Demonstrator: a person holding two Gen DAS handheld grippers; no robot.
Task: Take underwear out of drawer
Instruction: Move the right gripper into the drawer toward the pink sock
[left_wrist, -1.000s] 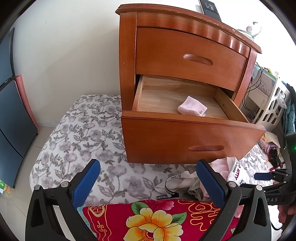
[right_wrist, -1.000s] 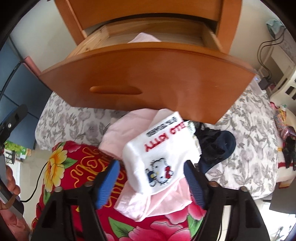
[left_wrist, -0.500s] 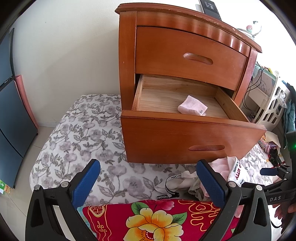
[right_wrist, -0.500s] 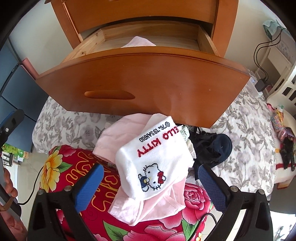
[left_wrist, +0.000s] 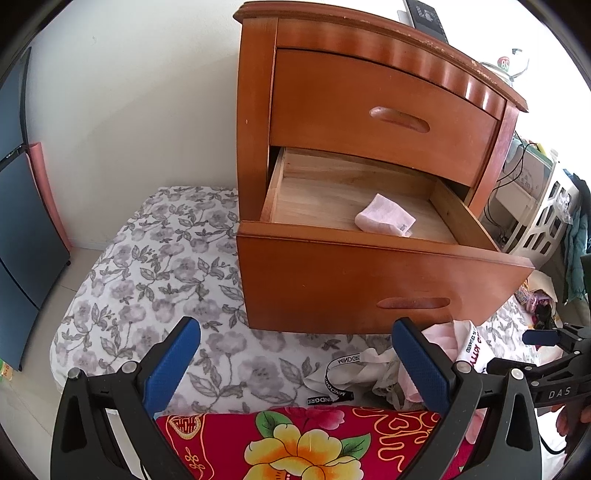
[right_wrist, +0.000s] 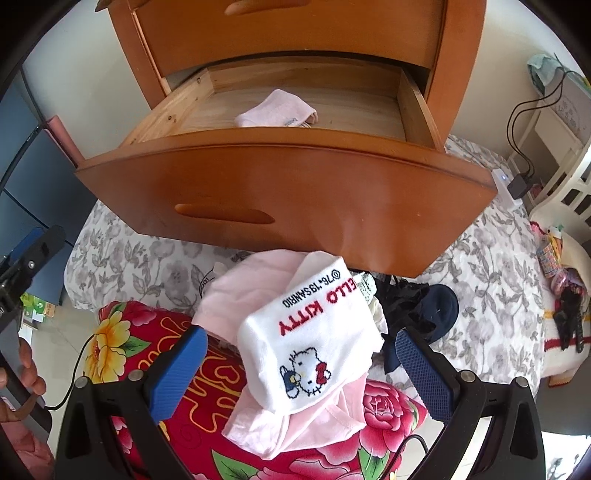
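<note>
Underwear is lying in two places: one folded pale pink piece (left_wrist: 384, 220) is resting on the wooden floor of the pulled-out lower drawer (left_wrist: 384, 280), toward its front right, while a heap is sitting on the bedding just in front of the drawer face. On top of that heap a white piece printed with a cartoon cat and red lettering (right_wrist: 314, 343) is lying over a pink piece (right_wrist: 266, 284), with a dark navy garment (right_wrist: 432, 306) just beside them to the right and a pale item with a black lettered waistband (left_wrist: 343, 376) to the left. The heap is spreading partly over a red floral quilt (left_wrist: 306, 443) and partly over a grey floral sheet (left_wrist: 155, 266). The right gripper (right_wrist: 295, 369) is pointing steeply down at the heap with its blue-padded fingers spread wide on either side of the white piece, not pressing on it, so it is grasping nothing. The left gripper (left_wrist: 295, 362) is hanging lower left of the drawer front with its fingers also released and wide apart, only bedding showing between them. The nightstand (left_wrist: 255, 122) is standing on the sheet with its upper drawer (left_wrist: 376, 110) closed.
</note>
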